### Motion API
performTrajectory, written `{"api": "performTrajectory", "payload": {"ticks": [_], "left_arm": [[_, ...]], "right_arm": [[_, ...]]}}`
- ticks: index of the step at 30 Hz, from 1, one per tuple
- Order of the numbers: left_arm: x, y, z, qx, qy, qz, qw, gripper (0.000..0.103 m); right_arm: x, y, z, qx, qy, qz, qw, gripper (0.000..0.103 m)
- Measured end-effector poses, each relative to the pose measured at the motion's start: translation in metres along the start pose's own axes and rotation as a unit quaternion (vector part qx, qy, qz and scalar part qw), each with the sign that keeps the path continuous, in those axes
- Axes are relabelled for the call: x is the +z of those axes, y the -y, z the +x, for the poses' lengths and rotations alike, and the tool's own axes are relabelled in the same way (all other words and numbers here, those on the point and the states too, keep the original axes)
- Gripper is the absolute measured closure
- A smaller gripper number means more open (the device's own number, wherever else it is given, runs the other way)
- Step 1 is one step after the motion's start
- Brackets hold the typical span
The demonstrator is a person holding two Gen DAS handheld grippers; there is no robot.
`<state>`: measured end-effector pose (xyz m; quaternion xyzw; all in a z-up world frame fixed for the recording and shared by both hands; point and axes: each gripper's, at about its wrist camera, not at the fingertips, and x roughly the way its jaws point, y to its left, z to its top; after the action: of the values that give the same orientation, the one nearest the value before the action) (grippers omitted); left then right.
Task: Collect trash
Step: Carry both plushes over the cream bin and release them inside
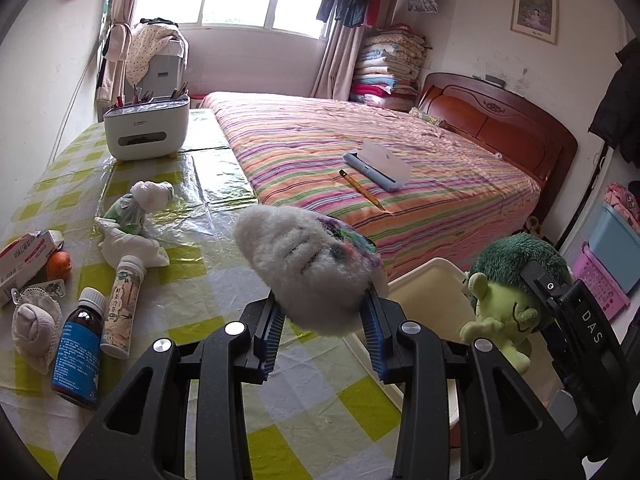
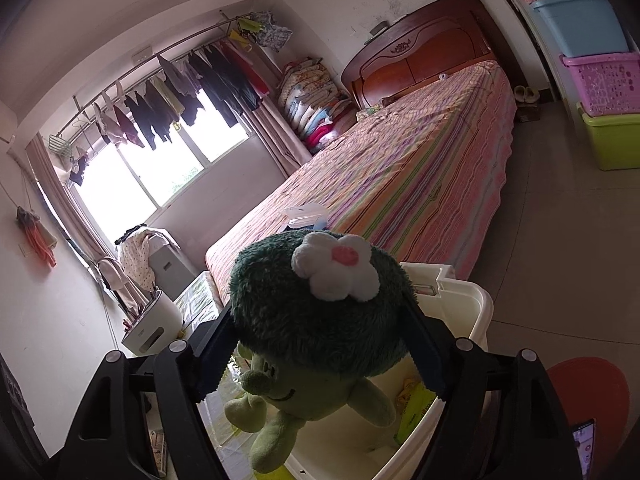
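Note:
My left gripper (image 1: 324, 308) is shut on a fluffy white plush item with a coloured patch (image 1: 304, 256), held above the table's right edge. My right gripper (image 2: 320, 308) is shut on the dark green head of a green plush toy (image 2: 320, 320) with a white flower. The toy hangs over an open white bin (image 2: 476, 304). In the left wrist view the same toy (image 1: 508, 280) and one right finger (image 1: 552, 292) show beside the bin (image 1: 432, 280). Crumpled tissues (image 1: 132, 244) lie on the checked table (image 1: 192, 280).
On the table lie a brown medicine bottle (image 1: 78, 356), a tall tube (image 1: 122, 304), a carton (image 1: 24, 260), an orange (image 1: 59, 265), a mask with a sock (image 1: 34, 324) and a white organiser (image 1: 146, 128). A striped bed (image 1: 380, 160) is beyond. Plastic crates (image 2: 600, 80) line the wall.

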<state>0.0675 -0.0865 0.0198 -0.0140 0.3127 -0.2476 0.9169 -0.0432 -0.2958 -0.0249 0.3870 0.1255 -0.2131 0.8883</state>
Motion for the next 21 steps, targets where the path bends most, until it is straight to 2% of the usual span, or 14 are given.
{"api": "performTrajectory", "payload": {"ticks": [10,15,21], "left_arm": [[-0.007,0.015,0.009,-0.006,-0.015,0.018,0.9997,0.067],[-0.01,0.019,0.017,-0.004,-0.025,0.023,0.9994,0.067],[-0.012,0.025,0.026,-0.014,-0.035,0.026,0.999,0.067]], "right_arm": [[-0.003,0.0,0.006,-0.002,-0.013,0.022,1.0,0.021],[-0.003,0.0,-0.001,0.013,0.006,0.025,1.0,0.021],[0.001,0.016,-0.011,0.027,0.032,0.07,0.997,0.021]]}}
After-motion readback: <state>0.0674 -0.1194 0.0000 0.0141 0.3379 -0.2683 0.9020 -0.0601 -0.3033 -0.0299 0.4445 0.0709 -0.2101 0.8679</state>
